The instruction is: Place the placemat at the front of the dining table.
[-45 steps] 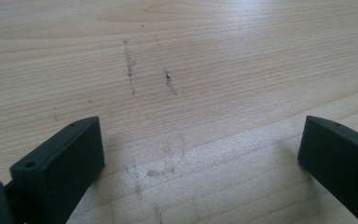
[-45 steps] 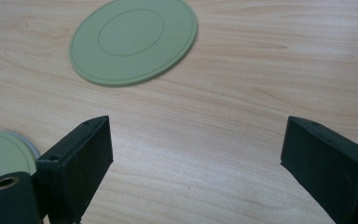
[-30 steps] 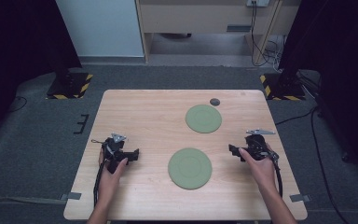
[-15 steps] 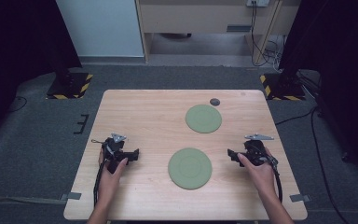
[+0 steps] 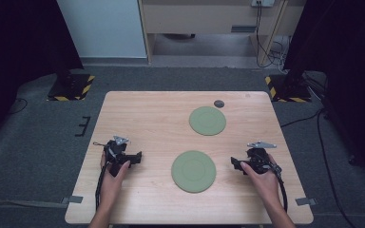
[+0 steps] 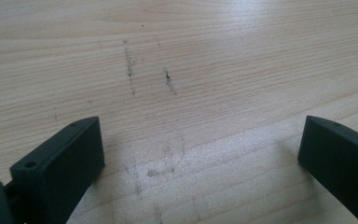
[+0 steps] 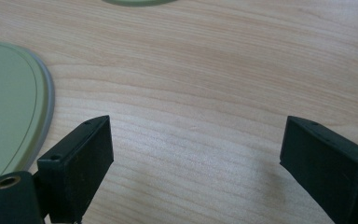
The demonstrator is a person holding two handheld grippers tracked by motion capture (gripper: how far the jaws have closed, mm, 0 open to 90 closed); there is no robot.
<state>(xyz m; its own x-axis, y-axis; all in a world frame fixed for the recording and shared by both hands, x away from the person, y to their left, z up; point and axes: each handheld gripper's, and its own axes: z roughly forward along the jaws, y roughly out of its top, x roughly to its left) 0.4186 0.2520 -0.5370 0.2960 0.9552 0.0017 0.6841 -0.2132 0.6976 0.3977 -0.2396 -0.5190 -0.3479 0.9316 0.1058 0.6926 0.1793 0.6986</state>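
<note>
The small dark object (image 5: 219,103) near the far plate (image 5: 207,120) is too small to identify.

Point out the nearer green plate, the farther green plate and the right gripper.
nearer green plate (image 5: 193,171), high view, centre of its face.
farther green plate (image 5: 207,120), high view, centre of its face.
right gripper (image 5: 235,164), high view, between its open jaw tips.
</note>
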